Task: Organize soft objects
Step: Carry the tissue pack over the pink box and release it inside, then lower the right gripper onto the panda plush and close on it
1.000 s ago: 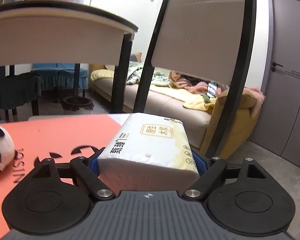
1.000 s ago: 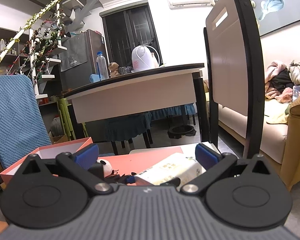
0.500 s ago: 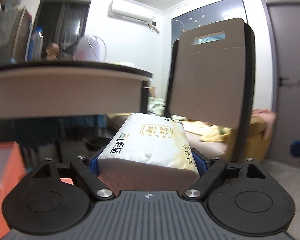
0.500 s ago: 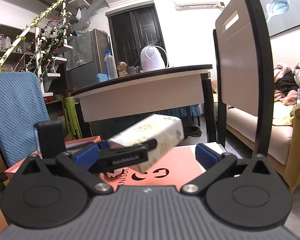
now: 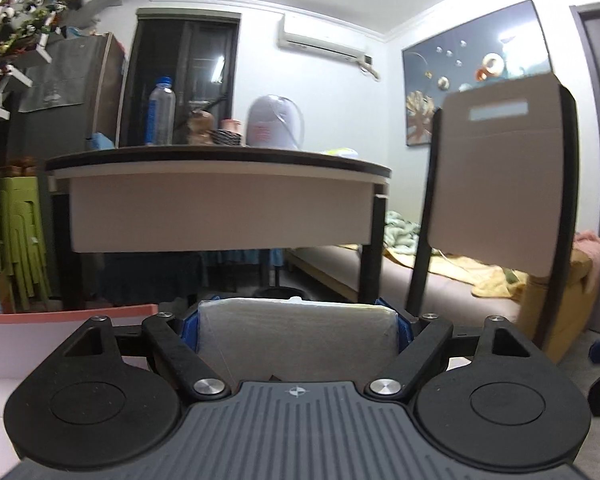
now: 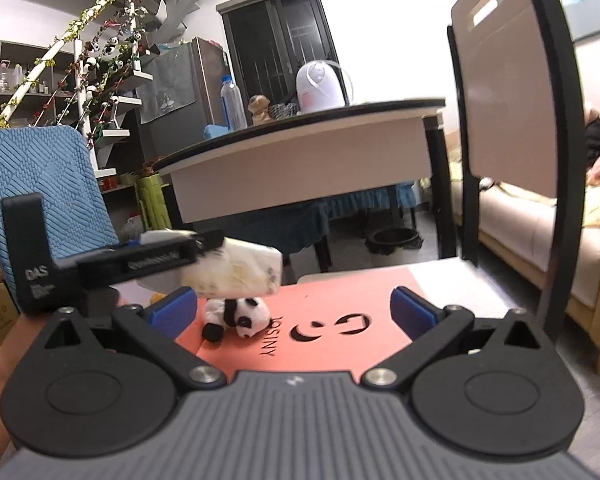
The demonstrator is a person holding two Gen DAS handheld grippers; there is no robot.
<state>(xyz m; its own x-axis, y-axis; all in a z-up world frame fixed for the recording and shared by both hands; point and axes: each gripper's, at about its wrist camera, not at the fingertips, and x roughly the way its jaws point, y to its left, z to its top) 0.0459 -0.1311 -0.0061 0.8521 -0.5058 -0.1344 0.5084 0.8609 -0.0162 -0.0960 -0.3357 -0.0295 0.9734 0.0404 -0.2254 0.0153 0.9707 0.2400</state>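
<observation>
The left gripper (image 5: 298, 326) pinches a tissue pack (image 5: 296, 334) between its 2 blue pads, the pack's plain end filling the gap; seen from the right wrist, that gripper (image 6: 204, 256) carries the tissue pack (image 6: 236, 274) in the air above a small panda plush (image 6: 238, 316); the panda lies on a coral box lid (image 6: 340, 320) with dark lettering. The right gripper (image 6: 294, 304) is spread wide, nothing between its pads. Beyond stand a table (image 6: 312, 140) and a chair back (image 6: 512, 96).
</observation>
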